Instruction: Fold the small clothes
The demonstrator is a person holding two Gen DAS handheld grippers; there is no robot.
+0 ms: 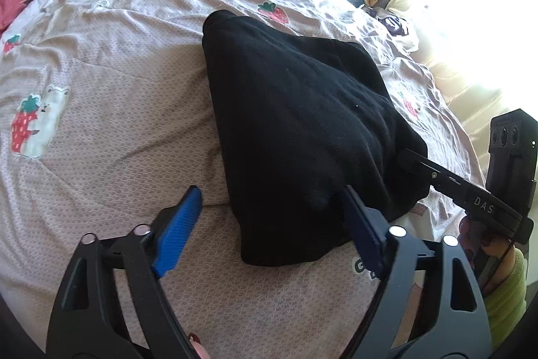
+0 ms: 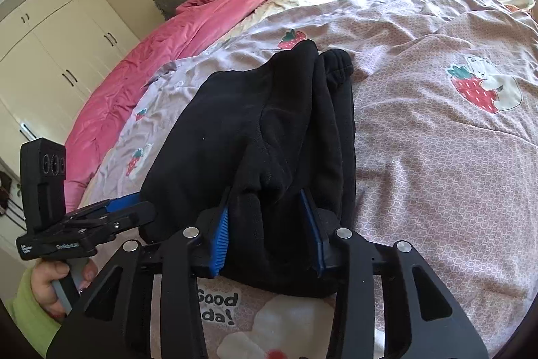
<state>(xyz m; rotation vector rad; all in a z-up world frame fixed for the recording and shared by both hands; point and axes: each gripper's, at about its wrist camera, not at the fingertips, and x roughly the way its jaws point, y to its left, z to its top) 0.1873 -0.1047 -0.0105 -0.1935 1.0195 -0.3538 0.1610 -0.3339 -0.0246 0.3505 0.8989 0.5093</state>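
Where writing can be read, the right gripper's body shows the white letters "DAS" in the left wrist view, and the duvet cover (image 2: 420,137) carries "Good" above "da!" at the near edge in the right wrist view; the small label on the other tool is too small to read. The black garment (image 1: 296,123) is thick, fleecy, folded into a long bundle with a cuffed end, lying mid-bed on the strawberry-and-bear print. Right gripper (image 2: 270,234): jaws clamped on the garment's near end. Left gripper (image 1: 269,221): jaws apart, one pad on bare cover, the other at the garment's edge.
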